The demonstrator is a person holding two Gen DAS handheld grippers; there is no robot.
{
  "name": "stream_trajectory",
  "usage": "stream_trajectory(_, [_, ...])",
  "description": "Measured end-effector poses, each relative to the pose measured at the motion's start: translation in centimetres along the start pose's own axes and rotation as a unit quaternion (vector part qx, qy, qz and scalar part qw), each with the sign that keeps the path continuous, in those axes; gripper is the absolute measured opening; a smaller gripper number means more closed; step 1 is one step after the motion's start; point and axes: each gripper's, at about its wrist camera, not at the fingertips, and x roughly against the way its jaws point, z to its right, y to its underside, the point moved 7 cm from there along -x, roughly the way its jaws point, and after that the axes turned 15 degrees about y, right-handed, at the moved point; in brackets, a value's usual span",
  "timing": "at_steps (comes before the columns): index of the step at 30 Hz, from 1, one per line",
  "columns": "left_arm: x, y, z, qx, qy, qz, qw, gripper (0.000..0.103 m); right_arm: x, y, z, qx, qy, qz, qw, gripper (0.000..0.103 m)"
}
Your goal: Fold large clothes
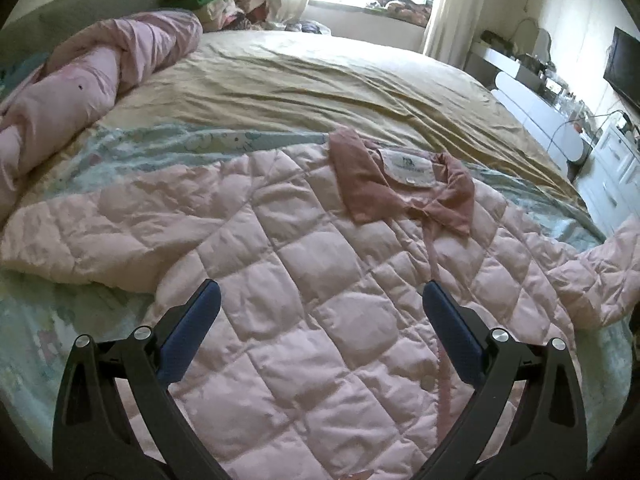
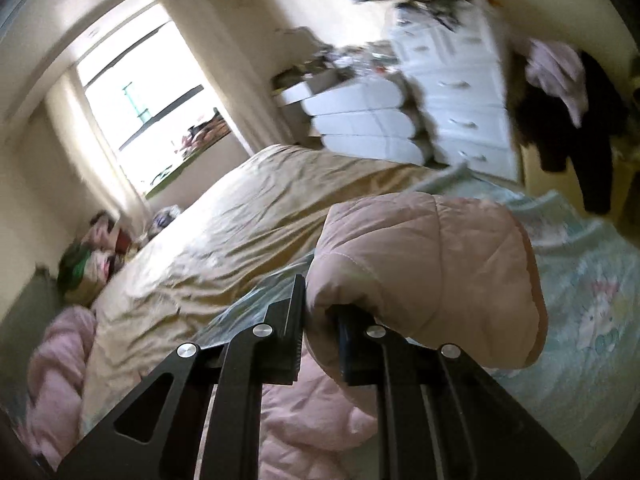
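A large pink quilted jacket (image 1: 304, 280) lies spread front-up on the bed, its darker pink collar (image 1: 360, 176) toward the far side. One sleeve (image 1: 104, 232) stretches left, the other sleeve (image 1: 600, 272) runs off to the right. My left gripper (image 1: 320, 300) is open and empty, hovering over the jacket's body. My right gripper (image 2: 320, 320) is shut on the jacket's sleeve (image 2: 424, 264) and holds it lifted above the bed; the puffy cloth bulges over the right finger.
The bed has a tan sheet (image 1: 320, 80) and a pale blue patterned cover (image 2: 580, 300). A rolled pink duvet (image 1: 80, 92) lies at the left. Clothes pile (image 1: 224, 4) at the head. White drawers (image 2: 452, 92) stand beside the bed, with dark clothes (image 2: 568, 112) hanging nearby.
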Motion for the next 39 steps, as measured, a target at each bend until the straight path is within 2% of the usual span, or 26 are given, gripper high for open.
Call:
stream_trajectory(3, [0.5, -0.3, -0.8, 0.007, -0.011, 0.01, 0.9999, 0.095, 1.2, 1.2, -3.4, 0.037, -0.015, 0.01, 0.999, 0.013])
stream_trajectory(10, [1.5, -1.0, -1.8, 0.03, 0.028, 0.029, 0.9987, 0.095, 3.3, 5.3, -11.2, 0.1, -0.074, 0.012, 0.992, 0.012])
stream_trajectory(14, [1.3, -1.1, -1.8, 0.039, 0.072, 0.03, 0.9962, 0.095, 4.2, 8.4, -14.9, 0.13, -0.101, 0.007, 0.986, 0.012])
stream_trajectory(18, [0.9, -0.8, -1.5, 0.06, 0.129, 0.032, 0.9893, 0.095, 5.0, 12.2, -18.0, 0.17, -0.124, 0.007, 0.978, 0.012])
stream_trajectory(22, [0.1, -0.3, -1.1, 0.071, 0.154, 0.025, 0.9852, 0.095, 4.4, 17.5, -20.6, 0.211, -0.139, -0.013, 0.968, 0.012])
stream_trajectory(25, [-0.8, 0.3, -0.6, 0.077, 0.179, 0.015, 0.9807, 0.095, 3.0, 21.6, -21.7, 0.229, -0.143, -0.046, 0.962, 0.012])
stream_trajectory(27, [-1.7, 0.8, -0.3, 0.072, 0.175, 0.009, 0.9818, 0.095, 1.8, 24.4, -21.7, 0.235, -0.138, -0.074, 0.959, 0.014])
stream_trajectory(30, [-2.9, 1.4, 0.1, 0.053, 0.153, -0.004, 0.9868, 0.095, 0.2, 27.7, -21.2, 0.238, -0.127, -0.122, 0.955, 0.021])
stream_trajectory(32, [-3.5, 1.8, 0.6, 0.041, 0.144, -0.009, 0.9887, 0.095, -0.1, 28.4, -20.7, 0.235, -0.124, -0.139, 0.954, 0.026])
stream_trajectory(34, [-3.8, 1.9, 0.8, 0.037, 0.144, -0.011, 0.9888, 0.095, 0.4, 28.7, -20.2, 0.227, -0.132, -0.15, 0.953, 0.039])
stream_trajectory(35, [-4.0, 2.0, 0.9, 0.036, 0.146, -0.012, 0.9886, 0.095, 0.7, 28.6, -19.8, 0.224, -0.128, -0.148, 0.955, 0.055])
stream_trajectory(37, [-4.2, 2.1, 0.8, 0.038, 0.147, -0.014, 0.9884, 0.095, 1.5, 27.9, -18.9, 0.212, -0.129, -0.143, 0.958, 0.058])
stream_trajectory(39, [-4.3, 2.1, 0.9, 0.043, 0.157, -0.015, 0.9866, 0.095, 2.2, 27.0, -17.6, 0.196, -0.123, -0.135, 0.963, 0.068])
